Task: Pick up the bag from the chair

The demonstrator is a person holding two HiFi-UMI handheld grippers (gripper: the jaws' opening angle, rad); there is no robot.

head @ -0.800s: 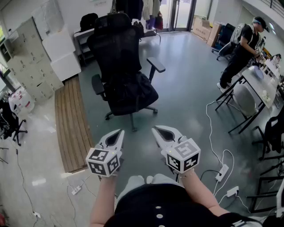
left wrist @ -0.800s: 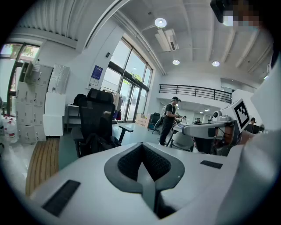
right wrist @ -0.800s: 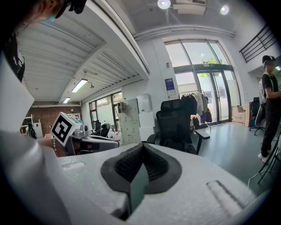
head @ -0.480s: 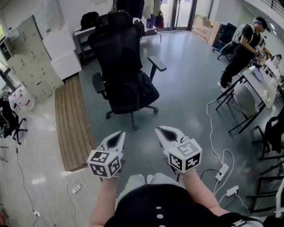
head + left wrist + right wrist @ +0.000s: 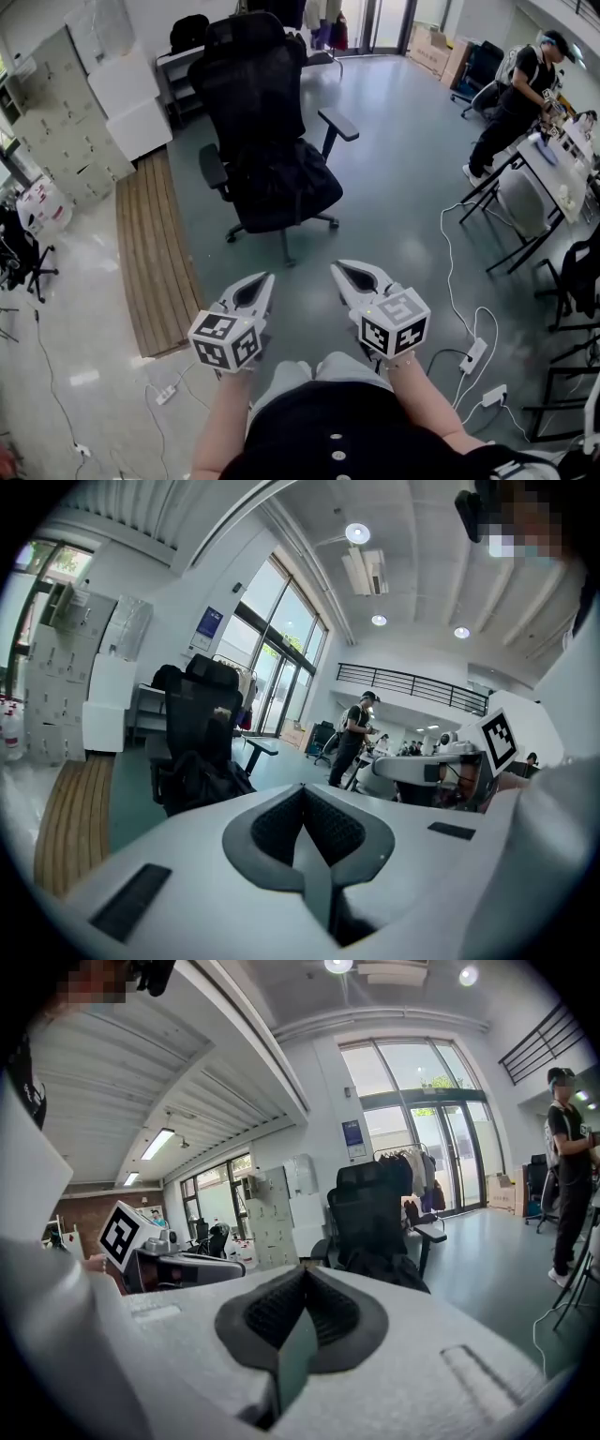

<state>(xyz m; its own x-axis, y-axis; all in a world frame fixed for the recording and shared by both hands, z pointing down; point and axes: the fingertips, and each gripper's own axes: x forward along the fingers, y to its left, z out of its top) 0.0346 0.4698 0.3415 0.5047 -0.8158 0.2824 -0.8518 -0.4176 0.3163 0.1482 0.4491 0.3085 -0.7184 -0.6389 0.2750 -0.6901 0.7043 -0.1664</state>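
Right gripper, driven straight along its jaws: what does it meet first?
Probably the black bag on the chair seat; from the right gripper to there only bare floor shows, though depth is unclear.

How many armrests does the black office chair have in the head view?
2. One armrest is at the right of the chair in the head view, the other armrest at its left. The black bag lies between them.
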